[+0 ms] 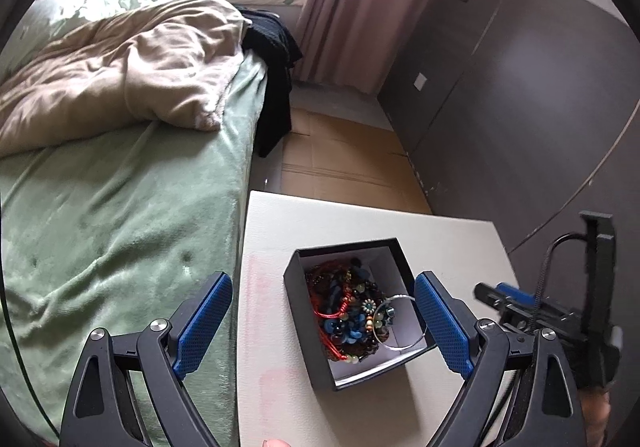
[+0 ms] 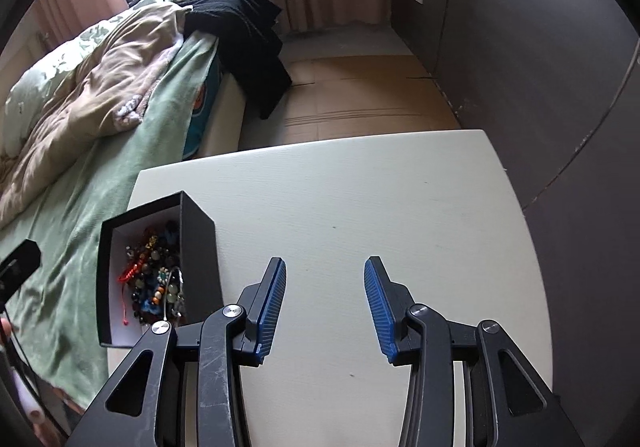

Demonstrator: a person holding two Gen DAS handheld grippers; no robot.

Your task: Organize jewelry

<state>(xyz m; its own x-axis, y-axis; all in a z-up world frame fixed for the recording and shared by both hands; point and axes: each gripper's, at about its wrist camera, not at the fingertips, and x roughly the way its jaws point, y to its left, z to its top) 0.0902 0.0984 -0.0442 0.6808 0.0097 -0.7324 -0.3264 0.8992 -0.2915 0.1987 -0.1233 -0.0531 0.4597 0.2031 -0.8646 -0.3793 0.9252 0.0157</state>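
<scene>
Beyond both grippers, left of the white table (image 2: 360, 207), spreads a bed under a green blanket (image 1: 120, 227); the table fills the ground ahead of the right gripper (image 2: 325, 305), whose blue-padded jaws stand spread over bare tabletop. Between and just ahead of the spread jaws of the left gripper (image 1: 323, 325) sits the open black jewelry box (image 1: 316, 355), white-lined, resting on the table near its bed-side edge; from the right gripper it lies to the left, just beside the left finger. Inside, a tangled heap of beaded bracelets (image 1: 344, 311) fills the box, with a red cord bracelet (image 1: 330, 315) on the side nearer the bed and a thin silver hoop (image 1: 398, 321) leaning toward the right finger. Judged step: picking out one piece. Done well, it singles out the loose hoop, closing narrowly on its rim so neighbouring strands stay behind.
</scene>
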